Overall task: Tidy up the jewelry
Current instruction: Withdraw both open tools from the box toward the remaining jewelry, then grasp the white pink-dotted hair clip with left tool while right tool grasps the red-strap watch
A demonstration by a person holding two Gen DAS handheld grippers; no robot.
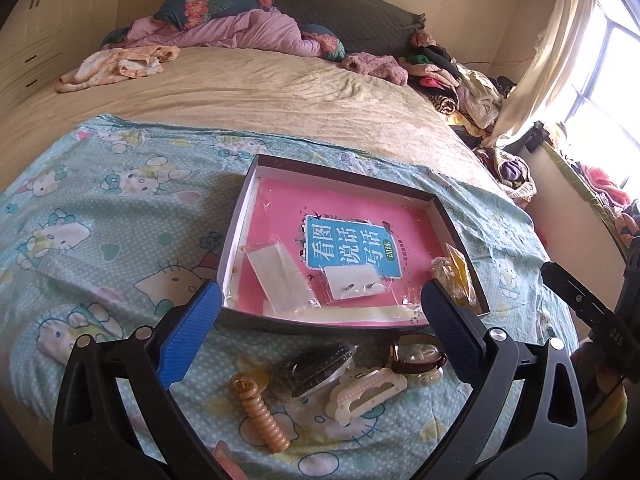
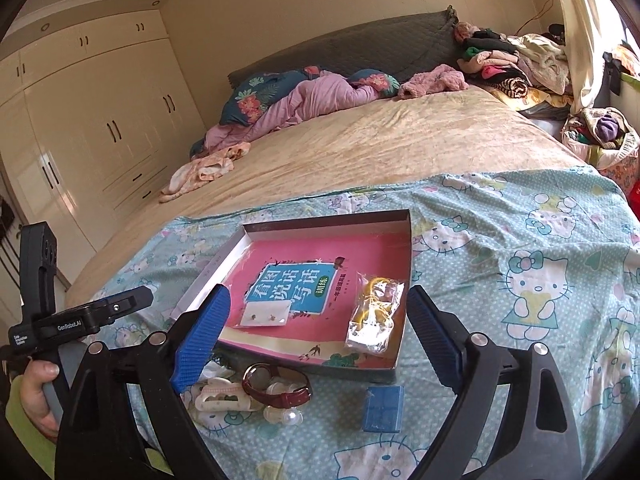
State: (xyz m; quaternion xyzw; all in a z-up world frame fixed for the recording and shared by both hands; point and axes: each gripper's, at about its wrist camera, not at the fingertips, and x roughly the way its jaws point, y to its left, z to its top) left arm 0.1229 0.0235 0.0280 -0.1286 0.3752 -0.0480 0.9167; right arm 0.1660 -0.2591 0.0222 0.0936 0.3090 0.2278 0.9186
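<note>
A shallow open box (image 1: 340,176) (image 2: 320,218) lies on the Hello Kitty sheet, with a pink book as its floor. In it are an earring card (image 1: 354,282) (image 2: 266,314), a clear packet (image 1: 280,276) and a bagged yellow piece (image 1: 458,276) (image 2: 374,316). Loose in front of the box lie a beige spiral hair tie (image 1: 260,416), a dark bagged item (image 1: 316,368), a white hair clip (image 1: 366,394) (image 2: 220,396), a brown-strapped watch (image 1: 420,356) (image 2: 276,388) and a small blue box (image 2: 382,408). My left gripper (image 1: 320,296) and right gripper (image 2: 320,296) both hover open and empty above these.
The Hello Kitty sheet (image 2: 520,240) covers the near end of a big bed (image 1: 260,88). Crumpled bedding and clothes are piled by the headboard and along the right side. A wardrobe (image 2: 80,120) stands to the left. A hand (image 2: 36,392) holds the other gripper's handle.
</note>
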